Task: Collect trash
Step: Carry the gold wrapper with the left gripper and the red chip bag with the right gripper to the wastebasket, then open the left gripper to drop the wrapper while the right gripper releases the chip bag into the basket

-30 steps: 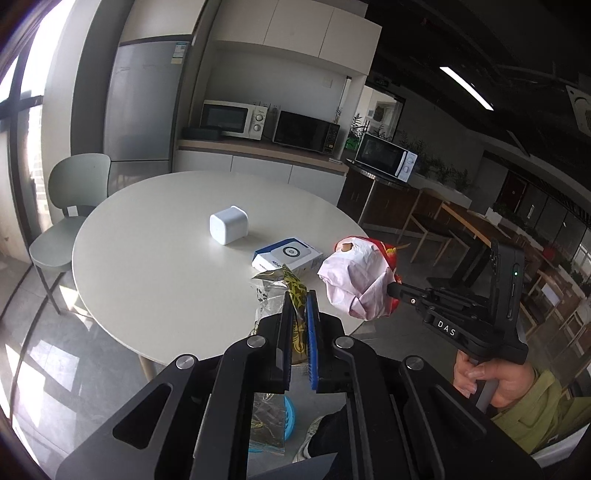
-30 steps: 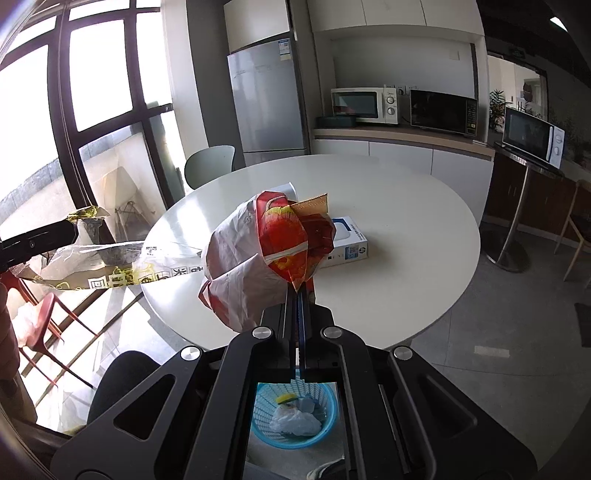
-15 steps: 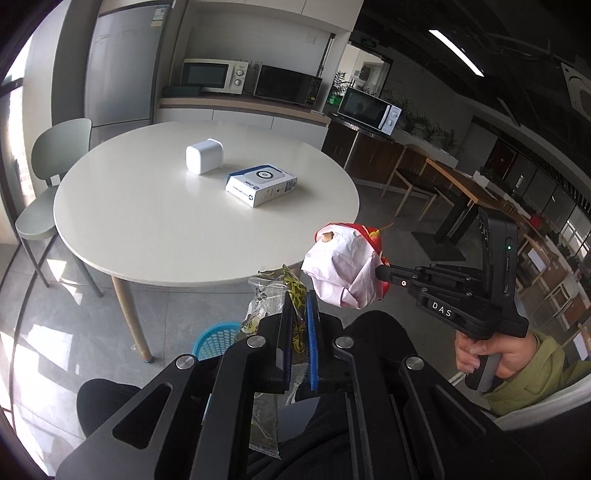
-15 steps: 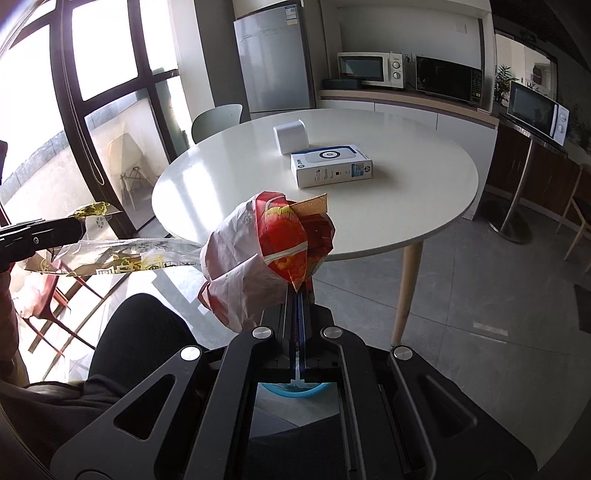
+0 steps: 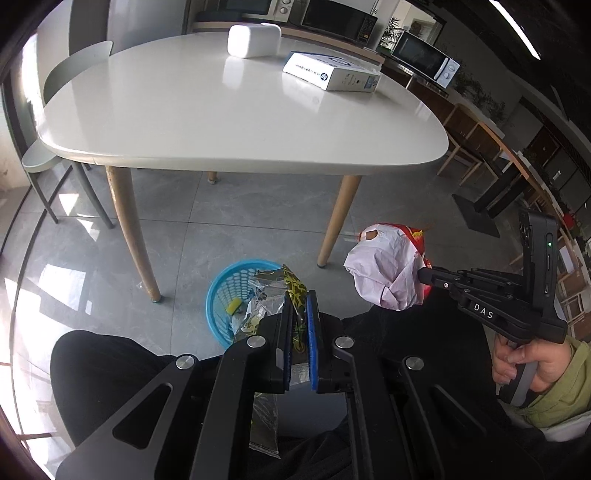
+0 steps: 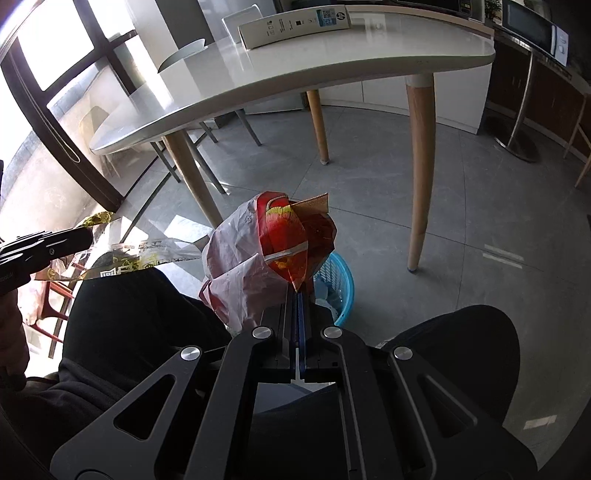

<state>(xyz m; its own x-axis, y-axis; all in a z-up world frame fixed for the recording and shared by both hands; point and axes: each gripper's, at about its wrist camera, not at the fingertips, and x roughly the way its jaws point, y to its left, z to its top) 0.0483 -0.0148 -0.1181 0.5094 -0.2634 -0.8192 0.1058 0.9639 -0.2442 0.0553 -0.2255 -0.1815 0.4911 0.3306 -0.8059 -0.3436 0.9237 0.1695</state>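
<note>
- Left wrist view: the left gripper point(image 5: 299, 308) pinches a clear wrapper with yellow print point(image 5: 291, 291), its jaws nearly together on the crinkled film, which hangs over the near rim of the blue basket point(image 5: 218, 299) on the floor. The basket already holds a yellow scrap and some pale plastic, so part of the collecting looks done.
- Also here, the right gripper point(image 5: 424, 275) — held in the person's hand point(image 5: 524, 363) — clamps a crumpled white-and-red bag point(image 5: 388, 273), up in the air to the right of the basket, not over it.
- On the table point(image 5: 221, 122) only a white box point(image 5: 251, 35) and a blue-and-white carton point(image 5: 332, 72) remain — probably not trash.
- Right wrist view: the right gripper's jaws are pressed together on the bag's red corner; the bag bulges, light and floppy. The basket sits just behind it, half hidden.
- Left to do, judging by this: release both pieces into the basket.
</note>
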